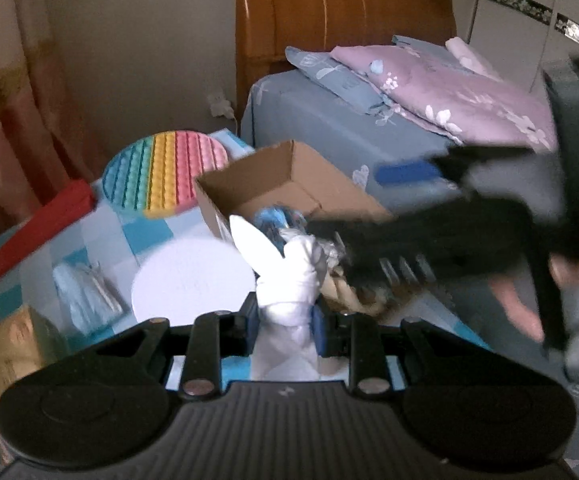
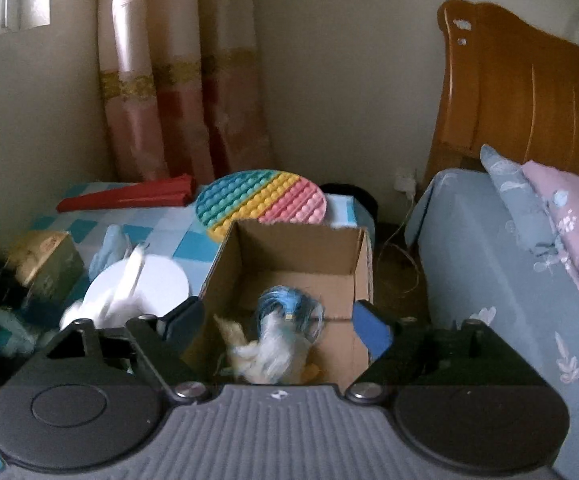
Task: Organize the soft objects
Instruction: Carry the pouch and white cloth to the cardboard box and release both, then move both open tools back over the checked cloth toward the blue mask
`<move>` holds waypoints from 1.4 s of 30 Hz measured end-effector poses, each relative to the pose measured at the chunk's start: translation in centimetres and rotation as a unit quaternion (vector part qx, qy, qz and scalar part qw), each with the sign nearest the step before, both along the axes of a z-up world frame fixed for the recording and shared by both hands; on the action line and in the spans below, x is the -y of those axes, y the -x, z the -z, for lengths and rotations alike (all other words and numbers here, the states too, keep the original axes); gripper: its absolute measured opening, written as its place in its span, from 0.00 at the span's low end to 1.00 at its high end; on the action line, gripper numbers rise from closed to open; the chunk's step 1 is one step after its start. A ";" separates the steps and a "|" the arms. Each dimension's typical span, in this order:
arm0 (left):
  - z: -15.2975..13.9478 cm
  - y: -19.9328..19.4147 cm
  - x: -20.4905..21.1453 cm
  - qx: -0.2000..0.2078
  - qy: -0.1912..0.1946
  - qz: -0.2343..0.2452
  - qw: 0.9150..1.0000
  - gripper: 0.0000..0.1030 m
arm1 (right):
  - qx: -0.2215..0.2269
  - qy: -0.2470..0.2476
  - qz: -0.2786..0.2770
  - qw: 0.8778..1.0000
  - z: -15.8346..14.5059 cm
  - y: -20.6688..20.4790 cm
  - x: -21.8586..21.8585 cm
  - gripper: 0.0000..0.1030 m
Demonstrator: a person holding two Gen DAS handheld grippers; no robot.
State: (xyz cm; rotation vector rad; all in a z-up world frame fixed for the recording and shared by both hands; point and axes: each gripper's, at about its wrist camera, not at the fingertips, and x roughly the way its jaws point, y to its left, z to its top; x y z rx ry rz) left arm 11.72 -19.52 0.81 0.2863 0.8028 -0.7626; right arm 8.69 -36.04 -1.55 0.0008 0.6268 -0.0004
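Note:
My left gripper (image 1: 283, 326) is shut on a white plush rabbit (image 1: 289, 276), whose ears stick up ahead of the fingers. Just beyond it stands an open cardboard box (image 1: 289, 184). In the right wrist view my right gripper (image 2: 279, 326) stands open over that cardboard box (image 2: 289, 248), with nothing pressed between its fingers. Below it, inside the box, lies a soft toy with blue hair and a pale body (image 2: 281, 332). The right gripper also shows in the left wrist view as a blurred black shape (image 1: 429, 216) over the box, held by a hand (image 1: 521, 304).
A rainbow bubble mat (image 2: 261, 204), a white round disc (image 2: 157, 280), a red flat piece (image 2: 129, 196) and a gold box (image 2: 45, 260) lie on the blue checked table. A bed with pillows (image 2: 529, 240) and a wooden headboard (image 2: 509, 100) stands right of the box.

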 end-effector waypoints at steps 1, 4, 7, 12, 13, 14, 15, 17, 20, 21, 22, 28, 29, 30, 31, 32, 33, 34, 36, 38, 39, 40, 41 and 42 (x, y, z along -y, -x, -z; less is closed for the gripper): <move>-0.3 -0.4 0.3 0.002 -0.002 0.000 1.000 0.24 | -0.001 -0.004 -0.005 1.000 0.1 0.4 0.1 0.87; -1.0 -1.6 1.3 0.007 -0.006 0.001 1.000 0.24 | -0.009 -0.001 0.012 1.000 0.3 1.1 1.0 0.92; -1.7 -2.8 2.4 0.009 -0.004 0.001 1.000 0.24 | -0.005 -0.020 0.016 1.000 0.0 2.2 2.2 0.97; -2.1 -4.8 5.2 0.020 -0.022 0.004 1.000 0.24 | -0.002 -0.022 -0.002 1.000 -0.4 3.8 2.2 1.00; -2.0 -5.4 5.9 0.019 -0.023 0.002 1.000 0.24 | 0.000 -0.018 -0.005 1.000 -0.5 4.0 2.0 1.00; -1.9 -5.8 6.3 0.018 -0.023 0.000 1.000 0.27 | 0.000 -0.016 -0.010 1.000 -0.5 4.2 1.8 1.00; -1.8 -6.3 7.0 0.014 -0.022 -0.003 1.000 0.38 | -0.002 -0.014 -0.015 1.000 -0.5 4.4 1.6 1.00; -1.5 -7.2 8.0 0.009 -0.018 -0.007 1.000 0.78 | -0.001 -0.015 -0.018 1.000 -0.5 4.8 1.3 1.00; -1.1 -8.1 8.9 0.011 -0.018 -0.022 1.000 0.89 | -0.008 -0.015 -0.027 0.999 -0.4 5.1 1.0 1.00; -1.1 -8.0 8.9 0.020 -0.014 -0.031 0.999 0.89 | -0.008 -0.014 -0.031 0.999 -0.3 5.2 0.9 1.00; -1.3 -7.9 8.8 0.027 -0.008 -0.034 0.999 0.89 | -0.010 -0.014 -0.034 0.999 -0.2 5.3 0.8 1.00; -2.8 -6.9 6.8 0.016 0.009 -0.032 0.999 0.92 | -0.016 -0.016 -0.044 0.999 -0.2 5.6 -0.6 1.00; -3.1 -6.4 6.2 0.019 0.009 -0.034 0.999 0.93 | -0.016 -0.016 -0.047 0.999 -0.2 5.8 -1.0 1.00; -3.4 -6.0 5.8 0.023 0.010 -0.036 0.999 0.93 | -0.017 -0.014 -0.048 0.999 -0.3 6.0 -1.6 1.00; -3.6 -5.5 5.3 0.027 0.010 -0.036 0.999 0.93 | -0.018 -0.013 -0.051 0.998 -0.3 6.2 -1.9 1.00; -4.0 -4.8 4.6 0.032 0.012 -0.038 0.999 0.93 | -0.017 -0.010 -0.054 0.998 -0.4 6.5 -2.4 1.00; -4.3 -4.3 4.0 0.036 0.012 -0.041 0.998 0.95 | -0.014 -0.007 -0.057 0.998 -0.4 6.7 -2.7 1.00; -4.6 -3.6 3.2 0.041 0.014 -0.044 0.998 0.97 | -0.012 -0.005 -0.060 0.998 -0.6 7.0 -3.2 1.00; -5.2 -2.2 1.9 0.054 0.018 -0.048 0.997 0.98 | -0.009 0.001 -0.066 0.998 -0.7 7.6 -4.2 1.00; -5.5 -0.7 0.3 0.071 0.015 -0.059 0.996 0.98 | -0.008 0.006 -0.070 0.998 -0.6 8.3 -5.1 1.00; -5.6 0.0 -0.4 0.078 0.015 -0.065 0.995 0.98 | -0.009 0.007 -0.072 0.997 -0.5 8.6 -5.7 1.00; -5.7 0.6 -1.1 0.082 0.016 -0.073 0.994 0.98 | -0.010 0.007 -0.072 0.997 -0.4 8.9 -6.0 1.00; -5.7 1.3 -2.2 0.086 0.018 -0.085 0.993 0.98 | -0.013 0.007 -0.074 0.997 -0.3 9.1 -6.4 1.00; -5.6 2.0 -2.9 0.088 0.019 -0.096 0.991 0.99 | -0.015 0.007 -0.076 0.997 -0.1 9.4 -6.8 1.00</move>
